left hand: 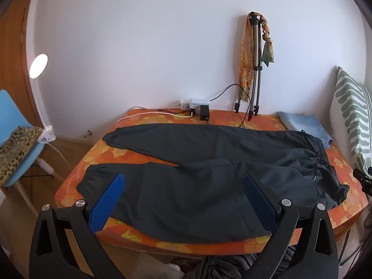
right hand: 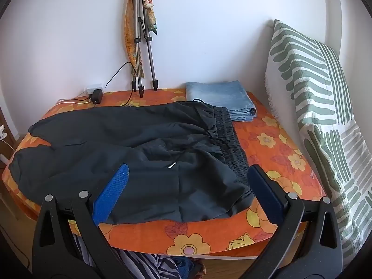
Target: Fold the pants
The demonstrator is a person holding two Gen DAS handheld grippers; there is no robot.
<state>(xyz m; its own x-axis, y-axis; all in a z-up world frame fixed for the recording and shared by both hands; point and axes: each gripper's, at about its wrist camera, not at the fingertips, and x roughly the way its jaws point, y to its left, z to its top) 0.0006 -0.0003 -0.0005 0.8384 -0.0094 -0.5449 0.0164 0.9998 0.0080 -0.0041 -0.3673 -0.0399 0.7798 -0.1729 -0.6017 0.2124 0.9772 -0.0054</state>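
Both grippers, left (left hand: 182,182) and right (right hand: 187,177), are seen spread wide at bottom of frame, nothing gripped. Dark pants (right hand: 130,144) are laid flat across the orange flowered table (right hand: 274,139), mid-frame, waistband toward the right.

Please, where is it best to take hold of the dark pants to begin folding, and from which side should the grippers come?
Probably the near edge of the pants, which lie flat with both legs spread apart. The left gripper could pinch the near leg close to its cuff, and the right gripper the near end of the waistband, both coming low from the front. Both are open and above those parts already.
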